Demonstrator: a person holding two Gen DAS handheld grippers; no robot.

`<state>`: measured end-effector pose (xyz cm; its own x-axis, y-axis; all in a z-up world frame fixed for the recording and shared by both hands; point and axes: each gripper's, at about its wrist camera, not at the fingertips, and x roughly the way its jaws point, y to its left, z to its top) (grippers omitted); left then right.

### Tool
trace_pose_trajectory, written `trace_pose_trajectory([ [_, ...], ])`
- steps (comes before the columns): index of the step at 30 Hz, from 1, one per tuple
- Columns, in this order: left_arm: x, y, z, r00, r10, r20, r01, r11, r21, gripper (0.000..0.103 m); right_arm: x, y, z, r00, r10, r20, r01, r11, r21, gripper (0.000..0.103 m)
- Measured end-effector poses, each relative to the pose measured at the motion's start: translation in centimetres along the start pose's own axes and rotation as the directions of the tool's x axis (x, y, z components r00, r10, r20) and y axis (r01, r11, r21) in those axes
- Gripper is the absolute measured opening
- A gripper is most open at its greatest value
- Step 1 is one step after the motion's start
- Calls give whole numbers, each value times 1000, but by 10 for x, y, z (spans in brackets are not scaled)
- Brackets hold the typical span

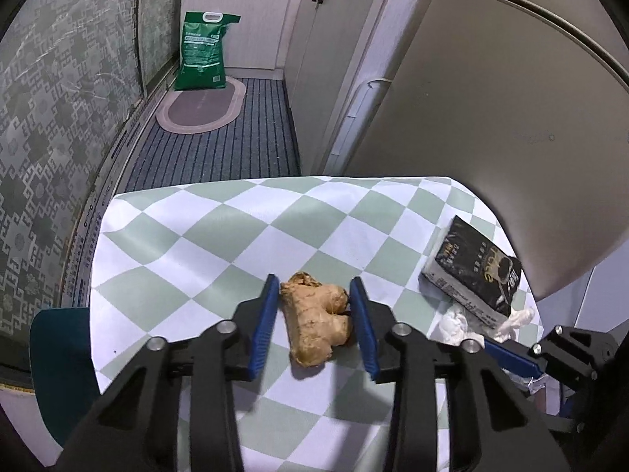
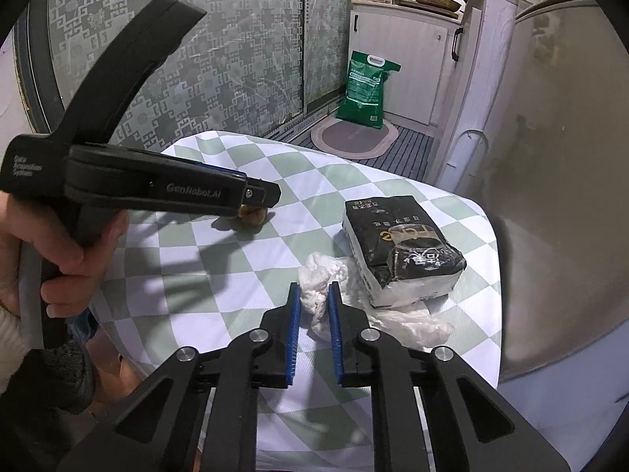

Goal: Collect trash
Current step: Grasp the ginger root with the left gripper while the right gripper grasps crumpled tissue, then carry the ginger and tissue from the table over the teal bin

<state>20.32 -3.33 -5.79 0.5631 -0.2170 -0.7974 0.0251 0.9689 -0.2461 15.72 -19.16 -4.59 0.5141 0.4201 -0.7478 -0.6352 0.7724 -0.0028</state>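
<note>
A knobbly piece of ginger (image 1: 316, 320) lies on the green-and-white checked tablecloth (image 1: 204, 244). My left gripper (image 1: 314, 287) is open, its blue pads on either side of the ginger; the left pad touches or nearly touches it. In the right wrist view only a bit of the ginger (image 2: 253, 216) shows under the left gripper's body. My right gripper (image 2: 313, 293) is shut on a crumpled white tissue (image 2: 314, 281) resting on the cloth. A second crumpled tissue (image 2: 412, 324) lies to its right.
A black pack of tissues (image 2: 401, 247) lies right of the tissues, near the table's right edge; it also shows in the left wrist view (image 1: 471, 271). A green bag (image 1: 202, 53) stands on a mat on the floor beyond. A grey curved panel (image 1: 491, 98) stands at right.
</note>
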Motion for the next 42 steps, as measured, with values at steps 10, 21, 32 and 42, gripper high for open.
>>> trace_pose_trajectory([
  [10, -15, 12, -1, 1000, -16, 24, 16, 999, -36, 36, -10, 1, 2, 1000, 6, 29, -7, 1000, 17, 9],
  [21, -67, 27, -4, 992, -50, 115, 55, 997, -45, 36, -26, 15, 18, 997, 50, 61, -52, 998, 32, 8],
  [32, -106, 70, -17, 987, -1, 159, 10, 999, -54, 36, -43, 34, 48, 982, 123, 146, -136, 987, 83, 8],
  [42, -123, 128, -40, 984, 60, 166, -49, 996, -74, 36, -47, 75, 79, 961, 191, 198, -205, 977, 55, 8],
])
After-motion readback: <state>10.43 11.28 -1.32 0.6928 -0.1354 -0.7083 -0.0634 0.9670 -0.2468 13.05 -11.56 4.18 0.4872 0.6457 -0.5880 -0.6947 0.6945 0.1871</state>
